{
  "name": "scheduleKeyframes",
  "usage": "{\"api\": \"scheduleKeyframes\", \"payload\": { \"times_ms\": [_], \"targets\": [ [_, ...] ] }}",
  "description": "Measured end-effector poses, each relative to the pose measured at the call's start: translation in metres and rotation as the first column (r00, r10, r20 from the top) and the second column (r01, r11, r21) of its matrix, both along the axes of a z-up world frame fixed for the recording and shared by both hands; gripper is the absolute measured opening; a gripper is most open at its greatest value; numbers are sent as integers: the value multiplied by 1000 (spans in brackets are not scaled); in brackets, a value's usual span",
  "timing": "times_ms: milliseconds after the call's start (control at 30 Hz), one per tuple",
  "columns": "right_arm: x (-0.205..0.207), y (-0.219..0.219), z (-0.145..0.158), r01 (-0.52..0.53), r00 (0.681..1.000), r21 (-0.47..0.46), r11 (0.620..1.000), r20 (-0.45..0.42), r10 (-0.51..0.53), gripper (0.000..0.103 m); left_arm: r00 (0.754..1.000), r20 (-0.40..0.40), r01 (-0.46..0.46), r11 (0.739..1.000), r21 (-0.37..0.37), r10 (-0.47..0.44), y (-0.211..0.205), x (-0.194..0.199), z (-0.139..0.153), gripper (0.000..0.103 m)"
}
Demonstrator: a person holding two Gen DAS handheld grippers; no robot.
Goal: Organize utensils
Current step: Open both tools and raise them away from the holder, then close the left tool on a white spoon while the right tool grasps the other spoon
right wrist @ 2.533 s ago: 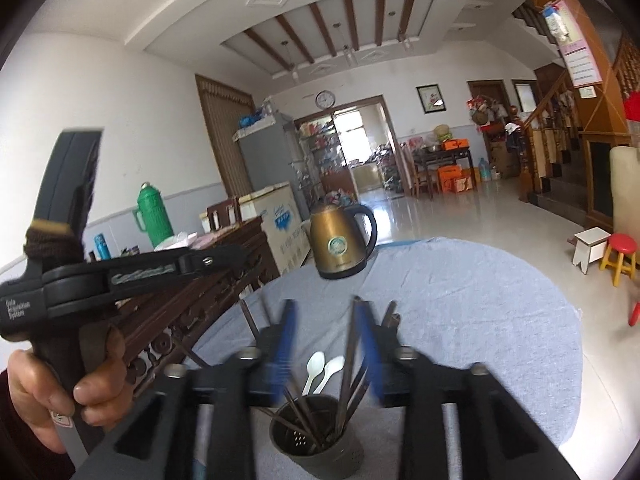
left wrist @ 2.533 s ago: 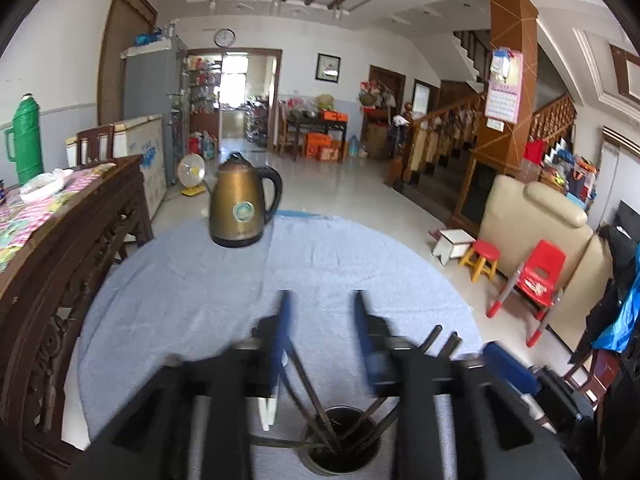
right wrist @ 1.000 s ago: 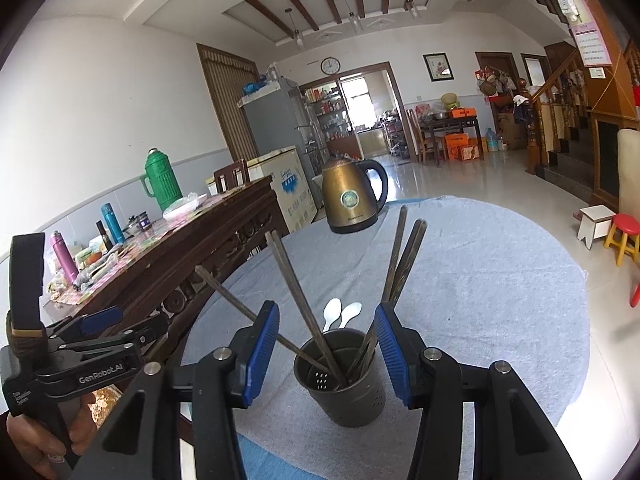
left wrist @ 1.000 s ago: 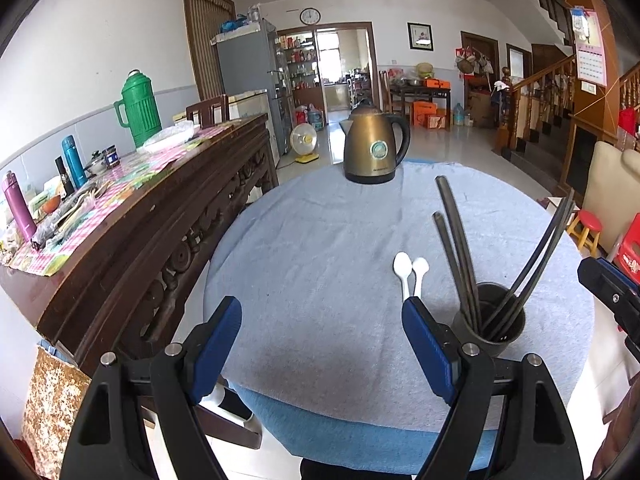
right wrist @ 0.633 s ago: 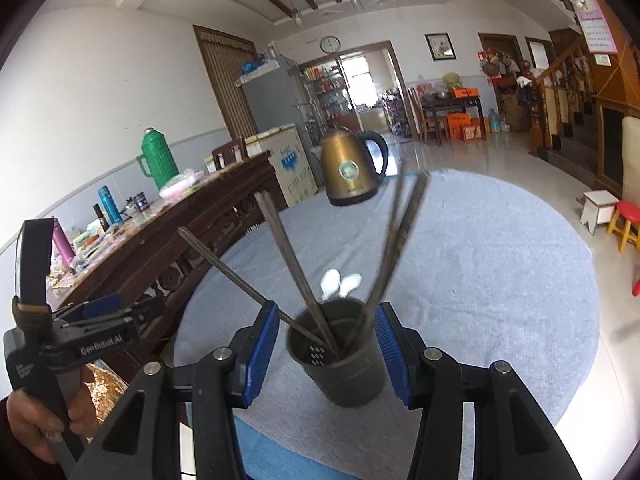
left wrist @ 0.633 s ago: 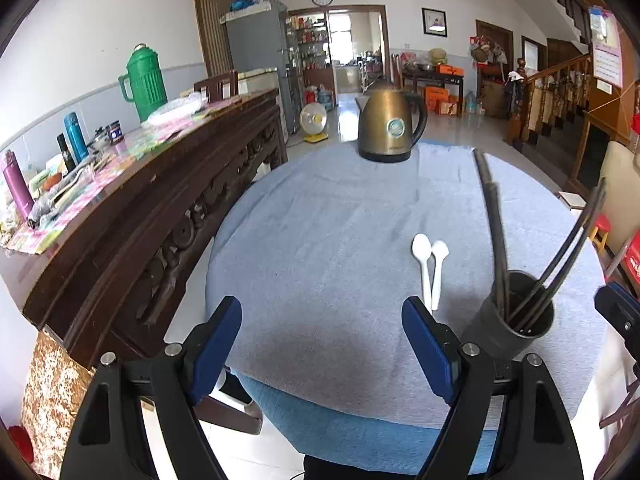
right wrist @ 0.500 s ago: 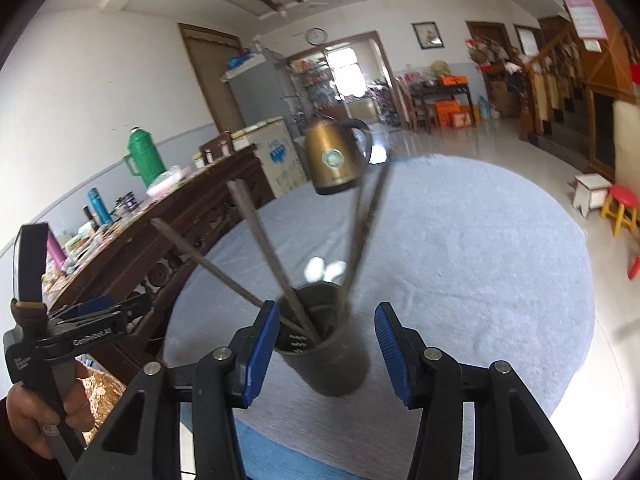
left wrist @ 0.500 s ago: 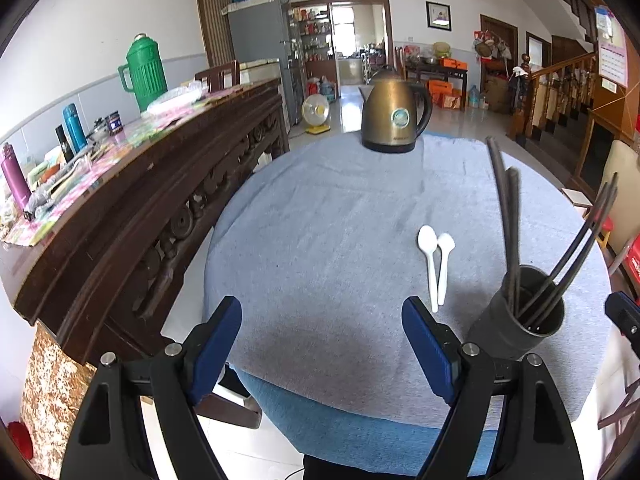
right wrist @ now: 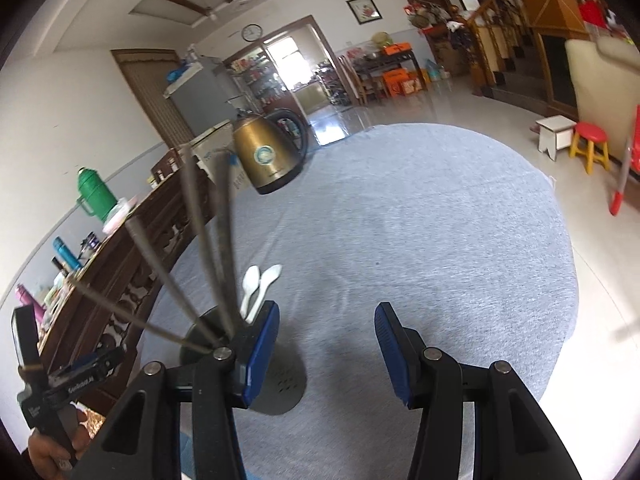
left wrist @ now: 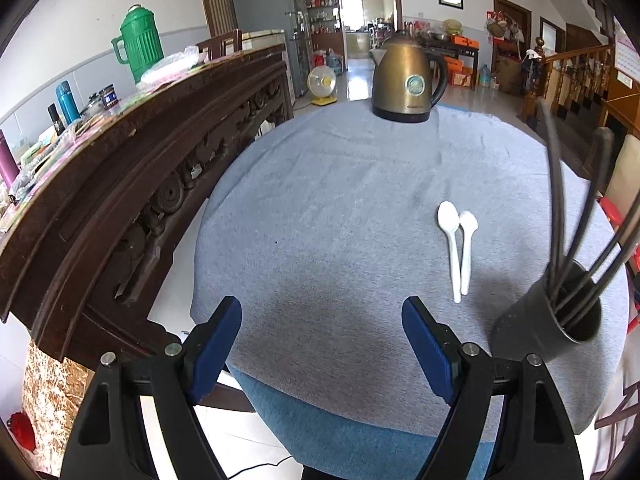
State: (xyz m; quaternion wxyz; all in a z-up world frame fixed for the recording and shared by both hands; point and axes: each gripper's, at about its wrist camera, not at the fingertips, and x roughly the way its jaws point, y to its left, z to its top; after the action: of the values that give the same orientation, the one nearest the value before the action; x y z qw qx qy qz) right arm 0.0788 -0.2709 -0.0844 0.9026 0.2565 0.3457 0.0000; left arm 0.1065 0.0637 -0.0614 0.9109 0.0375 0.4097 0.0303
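A dark grey utensil cup (left wrist: 548, 312) stands near the front right of the round grey-clothed table (left wrist: 340, 200), with several dark chopsticks (left wrist: 554, 184) leaning in it. Two white spoons (left wrist: 456, 248) lie side by side on the cloth just beyond it. My left gripper (left wrist: 322, 344) is open and empty over the table's front edge, left of the cup. My right gripper (right wrist: 326, 344) is open and empty; the cup (right wrist: 276, 380) sits at its left finger, partly hidden, with the chopsticks (right wrist: 216, 248) and the spoons (right wrist: 256, 288) beyond.
A brass kettle (left wrist: 406, 80) stands at the table's far edge. A carved dark wooden sideboard (left wrist: 132, 152) runs along the left, with a green thermos (left wrist: 140, 42) and bottles on it. Stools (right wrist: 588, 144) and stairs are off to the right.
The left gripper has pulled back from the cup, opened wide and tilted down at the table. The right gripper has swung right, so the cup has slid from between its fingers to its left.
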Motion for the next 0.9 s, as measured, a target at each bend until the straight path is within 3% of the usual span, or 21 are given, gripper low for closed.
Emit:
{"api": "scheduleKeyframes", "payload": {
  "times_ms": [667, 900],
  "targets": [
    [78, -28, -39, 18, 996, 68, 998, -87, -12, 53, 995, -90, -32, 999, 17, 33, 7, 69, -34, 83],
    [102, -25, -50, -11, 996, 69, 998, -82, 17, 53, 993, -106, 38, 998, -41, -42, 2, 102, -48, 83]
  ]
}}
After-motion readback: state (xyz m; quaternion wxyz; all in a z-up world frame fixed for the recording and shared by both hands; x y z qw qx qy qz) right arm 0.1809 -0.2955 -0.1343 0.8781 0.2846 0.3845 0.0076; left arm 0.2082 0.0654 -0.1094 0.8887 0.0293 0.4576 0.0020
